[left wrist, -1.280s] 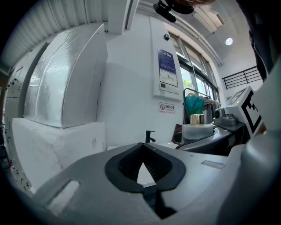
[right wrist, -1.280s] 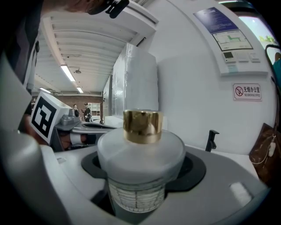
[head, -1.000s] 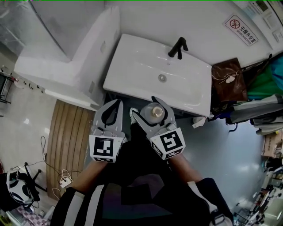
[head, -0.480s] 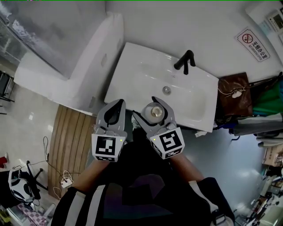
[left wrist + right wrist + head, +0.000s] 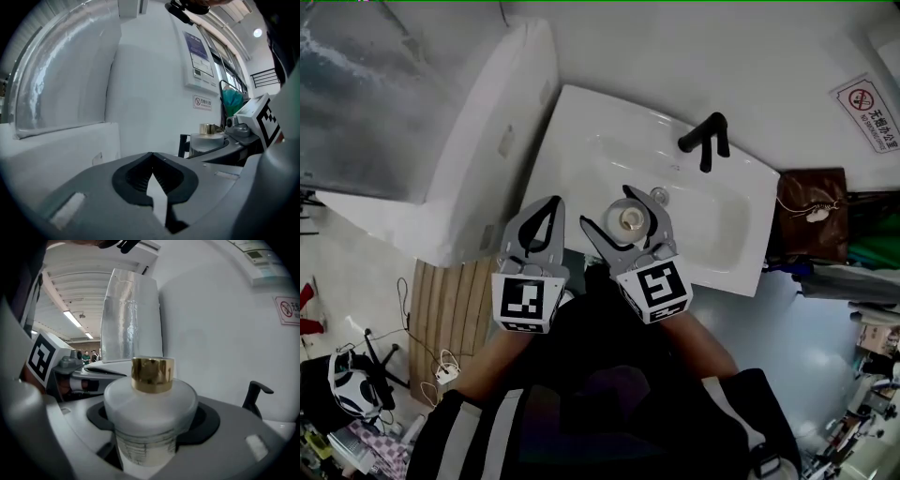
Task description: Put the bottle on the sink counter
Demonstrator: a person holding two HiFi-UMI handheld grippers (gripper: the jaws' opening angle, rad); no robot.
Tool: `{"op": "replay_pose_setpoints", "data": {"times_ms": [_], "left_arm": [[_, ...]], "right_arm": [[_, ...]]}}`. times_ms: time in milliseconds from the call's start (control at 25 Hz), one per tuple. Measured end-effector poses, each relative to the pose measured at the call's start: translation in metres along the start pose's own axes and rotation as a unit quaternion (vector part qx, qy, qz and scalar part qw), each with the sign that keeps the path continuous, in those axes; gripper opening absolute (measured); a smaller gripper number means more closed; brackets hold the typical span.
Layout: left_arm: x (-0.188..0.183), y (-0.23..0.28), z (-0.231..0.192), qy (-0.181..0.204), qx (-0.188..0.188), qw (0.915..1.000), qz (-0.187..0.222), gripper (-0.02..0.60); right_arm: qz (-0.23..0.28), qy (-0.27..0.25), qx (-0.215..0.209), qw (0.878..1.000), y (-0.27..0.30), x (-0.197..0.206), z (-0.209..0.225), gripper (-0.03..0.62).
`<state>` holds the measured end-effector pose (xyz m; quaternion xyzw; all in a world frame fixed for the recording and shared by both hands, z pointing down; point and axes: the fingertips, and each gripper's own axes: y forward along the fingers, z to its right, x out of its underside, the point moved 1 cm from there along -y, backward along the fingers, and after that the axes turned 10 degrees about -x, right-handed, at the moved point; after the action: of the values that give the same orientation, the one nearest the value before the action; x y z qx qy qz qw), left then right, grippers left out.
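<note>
With right gripper (image 5: 622, 213) fingers clamped on the bottle (image 5: 150, 401) and left gripper (image 5: 542, 206) fingers closed empty, I needed to lower it upright onto flat counter (image 5: 555, 159) rim.

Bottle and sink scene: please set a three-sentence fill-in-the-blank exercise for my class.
1. The right gripper holds in its jaws a frosted bottle whose cap is ___.
2. The left gripper has its jaws shut on ___.
3. The faucet at the white sink is ___.

Missing words: gold; nothing; black.
</note>
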<state>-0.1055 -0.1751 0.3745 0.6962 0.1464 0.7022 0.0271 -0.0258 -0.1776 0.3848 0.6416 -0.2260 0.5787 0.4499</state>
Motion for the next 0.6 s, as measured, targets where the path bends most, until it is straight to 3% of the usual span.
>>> {"op": "replay_pose_setpoints", "data": {"times_ms": [600], "left_arm": [[0.004, 0.078, -0.019, 0.002, -0.036, 0.9989, -0.028, 0.002]], "right_arm": [[-0.012, -0.005, -0.016, 1.0, 0.061, 0.007, 0.075, 0.341]]}}
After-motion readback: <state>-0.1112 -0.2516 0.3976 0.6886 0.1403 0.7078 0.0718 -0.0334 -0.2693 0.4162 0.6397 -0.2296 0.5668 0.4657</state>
